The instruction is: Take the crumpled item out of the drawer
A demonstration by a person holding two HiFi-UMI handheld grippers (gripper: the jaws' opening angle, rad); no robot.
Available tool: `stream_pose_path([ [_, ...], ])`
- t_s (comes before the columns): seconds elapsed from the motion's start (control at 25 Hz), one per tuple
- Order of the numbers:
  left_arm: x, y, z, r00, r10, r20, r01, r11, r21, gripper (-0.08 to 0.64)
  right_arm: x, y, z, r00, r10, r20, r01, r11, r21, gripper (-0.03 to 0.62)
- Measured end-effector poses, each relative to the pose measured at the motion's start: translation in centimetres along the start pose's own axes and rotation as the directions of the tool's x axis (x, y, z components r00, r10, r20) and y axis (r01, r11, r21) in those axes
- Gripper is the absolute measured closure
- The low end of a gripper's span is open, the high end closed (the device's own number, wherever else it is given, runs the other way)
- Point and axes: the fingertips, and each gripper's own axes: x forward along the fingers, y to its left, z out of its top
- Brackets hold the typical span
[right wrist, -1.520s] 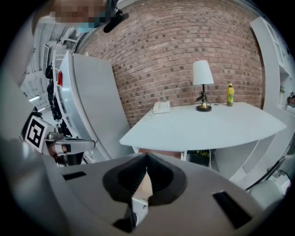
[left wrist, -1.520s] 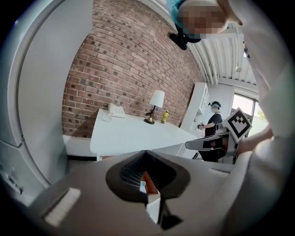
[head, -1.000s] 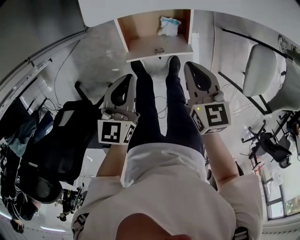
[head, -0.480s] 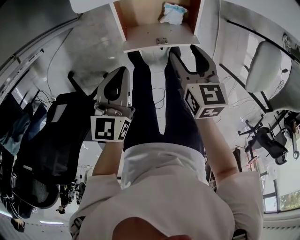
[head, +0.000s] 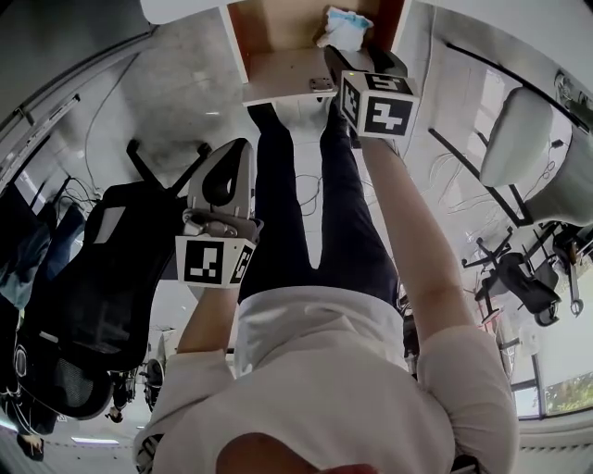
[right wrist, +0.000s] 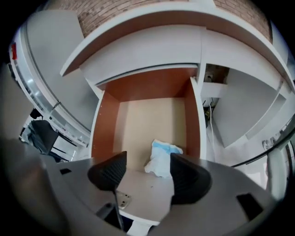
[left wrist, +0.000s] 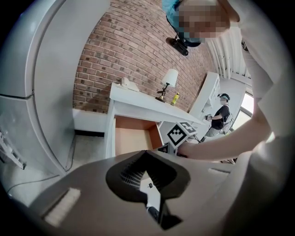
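The crumpled white and blue item [head: 345,28] lies in the open wooden drawer [head: 278,79], near its right wall. My right gripper [head: 361,57] reaches over the drawer's front edge, just short of the item. In the right gripper view its jaws are opening, with the item [right wrist: 162,160] ahead of them, nearer the right jaw and untouched by the pads. The drawer [right wrist: 138,120] is otherwise bare. My left gripper [head: 237,148] hangs back beside the person's left leg, shut with nothing in it, and in its own view the left gripper [left wrist: 146,154] points toward the drawer.
The drawer sticks out from a white desk [left wrist: 138,99] against a brick wall, with a lamp [left wrist: 169,79] on top. A black office chair [head: 93,278] stands on the left and a white chair [head: 528,139] on the right. Another person [left wrist: 223,115] stands far off.
My right gripper has moved forward from beside the leg to the drawer's front edge and its jaws have parted. The left gripper has barely shifted.
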Motion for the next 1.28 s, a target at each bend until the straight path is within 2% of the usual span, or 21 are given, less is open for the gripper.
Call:
stream_pose_path([
  [0.16,-0.1,0.1,-0.2,1.0,-0.002,-0.005,0.002,1.0,-0.009,0.552,3.6,-1.6,-1.2,0.997,-0.04,-0.067,0.04,0.999,0.002,0.316],
  [0.4,-0.2,0.4,-1.0,1.0,-0.005,-0.013,0.005,1.0,-0.026,0.552,7.2,-3.9,-2.6,0.981,-0.091,-0.169,0.084,0.995,-0.049,0.316],
  [0.56,-0.2,0.6,-1.5,1.0,-0.001,-0.021,0.001,0.999,-0.036,0.552,8.6,-4.0,-2.5,0.974,-0.1,-0.204,0.085,0.993,-0.082,0.321],
  [0.68,-0.1,0.5,-1.3,1.0,-0.004,-0.02,0.003,0.999,-0.034,0.552,9.6,-4.1,-2.6,0.965,-0.127,-0.23,0.1,0.987,-0.124,0.355],
  [0.76,0.0,0.4,-1.1,1.0,-0.004,-0.017,0.003,0.999,-0.034,0.552,9.7,-4.4,-2.7,0.958,-0.151,-0.243,0.119,0.983,-0.143,0.434],
  [0.8,0.1,0.3,-1.1,1.0,-0.003,-0.017,0.003,0.999,-0.035,0.552,9.6,-4.5,-2.7,0.956,-0.164,-0.243,0.13,0.98,-0.152,0.5],
  [0.88,0.1,0.3,-1.0,1.0,-0.003,-0.018,0.003,0.999,-0.033,0.552,9.3,-4.5,-2.4,0.956,-0.181,-0.233,0.144,0.975,-0.168,0.557],
  [1.28,0.4,-0.4,-0.7,1.0,-0.015,-0.011,0.015,1.0,-0.013,0.552,7.4,-3.2,-1.3,0.973,-0.145,-0.177,0.119,0.981,-0.152,0.572],
])
